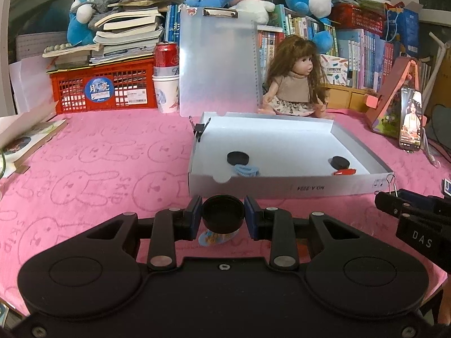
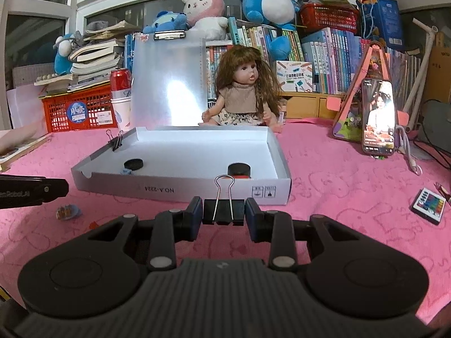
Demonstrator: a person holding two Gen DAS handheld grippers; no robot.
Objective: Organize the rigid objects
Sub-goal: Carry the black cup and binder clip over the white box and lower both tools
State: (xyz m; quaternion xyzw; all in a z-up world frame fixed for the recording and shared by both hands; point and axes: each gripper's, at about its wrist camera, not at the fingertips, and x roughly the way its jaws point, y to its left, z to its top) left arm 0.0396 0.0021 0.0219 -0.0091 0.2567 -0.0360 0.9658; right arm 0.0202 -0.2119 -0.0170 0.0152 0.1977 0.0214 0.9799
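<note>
A pink towel-like cloth [image 1: 98, 169] with rabbit outlines covers the table; a shallow white cardboard box [image 1: 282, 188] lies on it before a doll, books and plush toys.

Left wrist view: the left gripper [image 1: 223, 211] is closed on a round black plastic cap [image 1: 223, 215], held above the cloth just before the box; a blue hair claw [image 1: 245, 170] in the box shows clearly here.
Right wrist view: the right gripper [image 2: 223, 211] is clamped on a black binder clip [image 2: 223, 211], near the box front; only here appears a small remote control [image 2: 429, 205].
</note>
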